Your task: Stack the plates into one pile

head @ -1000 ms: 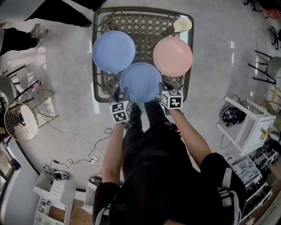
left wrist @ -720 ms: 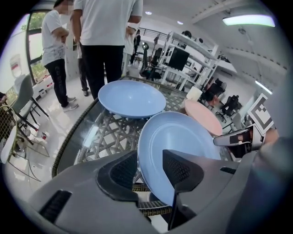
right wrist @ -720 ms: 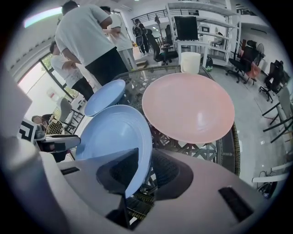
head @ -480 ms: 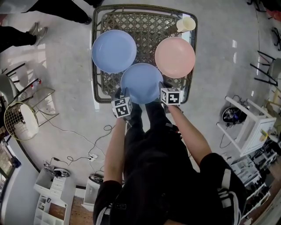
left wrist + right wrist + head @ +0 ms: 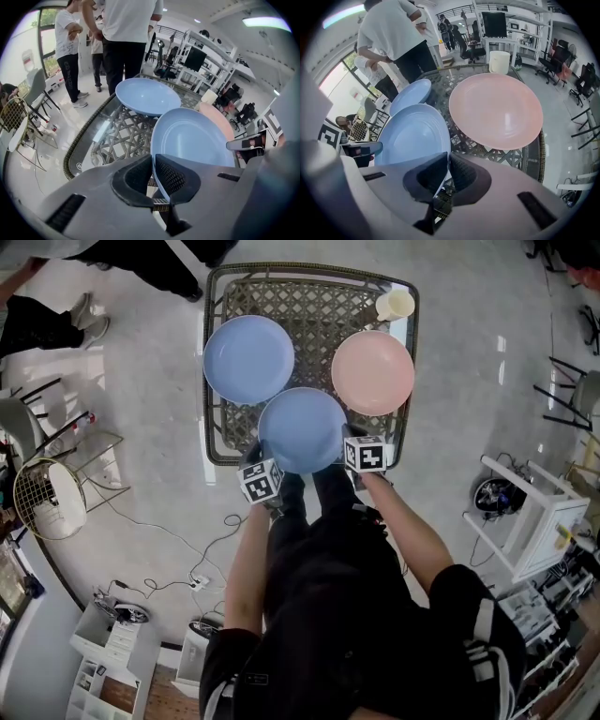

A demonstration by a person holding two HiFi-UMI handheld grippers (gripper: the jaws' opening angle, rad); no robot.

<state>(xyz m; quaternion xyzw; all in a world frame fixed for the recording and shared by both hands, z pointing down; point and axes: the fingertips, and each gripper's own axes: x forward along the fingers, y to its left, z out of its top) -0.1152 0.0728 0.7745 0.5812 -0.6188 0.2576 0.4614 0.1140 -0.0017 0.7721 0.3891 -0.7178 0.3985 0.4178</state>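
**Gripping the Near Plate at Both Rims**

Closing has just taken place at the left gripper: its jaws, previously spread, are now clenched on the left rim of the near blue plate. The right gripper is likewise clamped on the same plate's right rim, the rim edge passing between its pads. The plate is therefore held from two sides and is judged ready to be lifted; no stacking has been done yet.

Positions, referenced to the table:
- Near blue plate: at the table's near edge, centre.
- Far blue plate: on the table's left side, just beyond the near one.
- Pink plate: on the table's right side.
- Cup: at the table's far right corner.

The three plates keep the same triangular layout as a second ago; none overlaps another.

Contents: all three plates are bare. The cup appears empty, though its interior is too small in view to confirm.
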